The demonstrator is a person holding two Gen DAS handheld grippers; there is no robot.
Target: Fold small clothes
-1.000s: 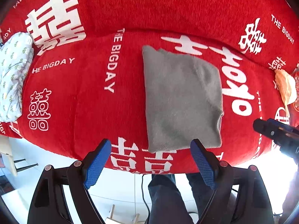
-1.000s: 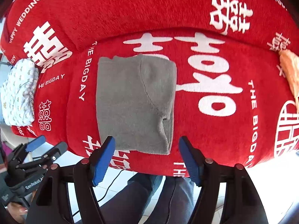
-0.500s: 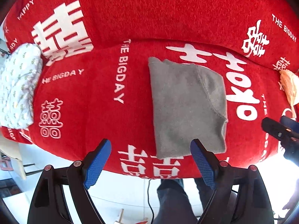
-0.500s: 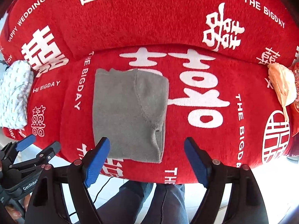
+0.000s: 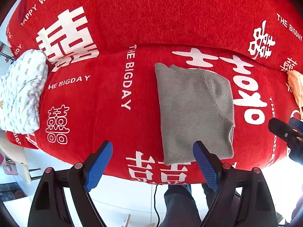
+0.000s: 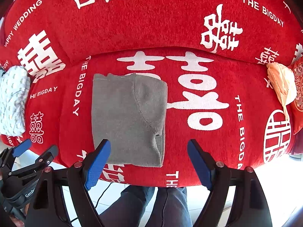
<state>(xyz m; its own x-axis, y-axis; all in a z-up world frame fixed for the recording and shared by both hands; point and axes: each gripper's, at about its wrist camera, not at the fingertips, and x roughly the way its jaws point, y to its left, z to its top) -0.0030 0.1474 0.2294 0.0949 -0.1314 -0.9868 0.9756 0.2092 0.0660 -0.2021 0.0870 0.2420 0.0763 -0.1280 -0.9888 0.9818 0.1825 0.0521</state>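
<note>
Both jaws released above the grey garment [image 5: 195, 111]; probably halve it next: pinch its near-edge corners evenly, fold away squarely.

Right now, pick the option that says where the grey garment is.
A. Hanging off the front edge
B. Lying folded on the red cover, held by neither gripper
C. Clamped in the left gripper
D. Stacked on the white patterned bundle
B: the grey garment lies flat and folded on the red cover, while the left gripper and right gripper hover open above it.
</note>
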